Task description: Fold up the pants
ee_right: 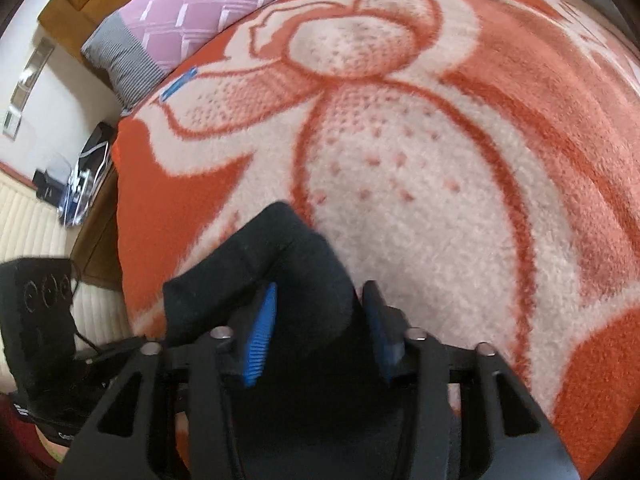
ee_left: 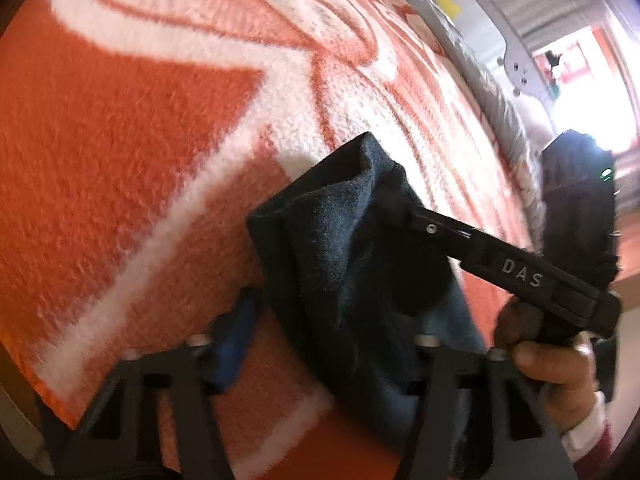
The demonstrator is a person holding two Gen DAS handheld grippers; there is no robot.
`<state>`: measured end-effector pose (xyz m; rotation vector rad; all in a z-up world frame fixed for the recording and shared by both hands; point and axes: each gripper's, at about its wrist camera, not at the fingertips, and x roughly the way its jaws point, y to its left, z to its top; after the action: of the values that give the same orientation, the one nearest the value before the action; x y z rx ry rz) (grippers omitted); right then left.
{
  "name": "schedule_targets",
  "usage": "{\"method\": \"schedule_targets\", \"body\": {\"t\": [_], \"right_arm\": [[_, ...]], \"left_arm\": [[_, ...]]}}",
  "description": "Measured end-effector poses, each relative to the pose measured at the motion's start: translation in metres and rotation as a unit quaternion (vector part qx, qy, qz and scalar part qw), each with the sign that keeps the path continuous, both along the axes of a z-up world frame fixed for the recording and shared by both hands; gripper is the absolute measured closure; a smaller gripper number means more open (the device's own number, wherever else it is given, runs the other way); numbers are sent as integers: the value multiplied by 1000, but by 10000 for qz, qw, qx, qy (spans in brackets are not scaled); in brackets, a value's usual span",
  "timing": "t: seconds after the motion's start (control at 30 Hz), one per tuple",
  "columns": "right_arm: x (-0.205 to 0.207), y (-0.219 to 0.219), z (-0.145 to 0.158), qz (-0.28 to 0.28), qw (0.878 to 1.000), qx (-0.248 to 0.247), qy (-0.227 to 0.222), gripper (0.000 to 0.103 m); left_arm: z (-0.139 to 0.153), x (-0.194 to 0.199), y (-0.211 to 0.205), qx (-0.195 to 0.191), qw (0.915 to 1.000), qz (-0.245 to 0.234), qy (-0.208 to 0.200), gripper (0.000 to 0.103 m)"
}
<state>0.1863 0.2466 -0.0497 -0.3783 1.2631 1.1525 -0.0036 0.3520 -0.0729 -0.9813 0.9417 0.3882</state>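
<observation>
Over orange blanket (ee_right: 500,200), both tongs (left (ee_left: 320,328), right (ee_right: 316,328)) gripping dark pants (ee_left: 352,248)

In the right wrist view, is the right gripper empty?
No, dark pants fabric sits bunched between the right gripper's blue fingers.

Fuzzy, napped blanket (ee_right: 440,200), soft matt cloth pants (ee_left: 352,248), and ribbed blue pads (ee_right: 260,340) on matt black plastic.

Orange-and-white blanket (ee_right: 400,200) beneath dark pants (ee_right: 280,264)
</observation>
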Motion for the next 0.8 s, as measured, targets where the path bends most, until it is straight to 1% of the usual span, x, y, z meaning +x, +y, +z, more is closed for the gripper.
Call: {"method": "schedule_targets", "body": {"t": [0.03,0.07,0.1,0.2,0.27,0.33,0.43,0.53,0.63,0.73,0.8], "right_arm": [[-2,-3,3,-19,10000,46,-28,76],[-2,-5,5,-44,9999,86,-36,79],[-2,-9,9,-73,9999,134,-46,82],[-5,-25,25,-202,9989,407,-115,83],[-5,-39,38,-344,9972,662,-91,84],[-5,-57,54,-512,9941,957,-19,84],[-5,-87,76,-739,9879,1366,43,84],[-6,-125,96,-1030,9787,1773,71,84],[-7,-163,109,-1397,9670,2126,120,84],[-11,-202,121,-1742,9547,2414,40,84],[-15,-223,125,-1924,9481,2532,-31,84]], "left_arm": [[-1,2,0,11,10000,-65,20,75],[-1,0,0,-30,10000,-78,-23,77],[0,0,1,-68,9999,-86,-81,82],[11,-1,-3,-12,9997,-143,-212,85],[25,1,-8,73,9992,-184,-345,86],[41,1,-14,167,9982,-272,-502,88],[72,2,-32,372,9945,-542,-815,89],[104,10,-58,566,9869,-950,-1174,89],[127,18,-83,641,9782,-1335,-1454,89],[147,28,-114,776,9673,-1752,-1660,89],[155,37,-132,851,9606,-1998,-1736,89]]}}
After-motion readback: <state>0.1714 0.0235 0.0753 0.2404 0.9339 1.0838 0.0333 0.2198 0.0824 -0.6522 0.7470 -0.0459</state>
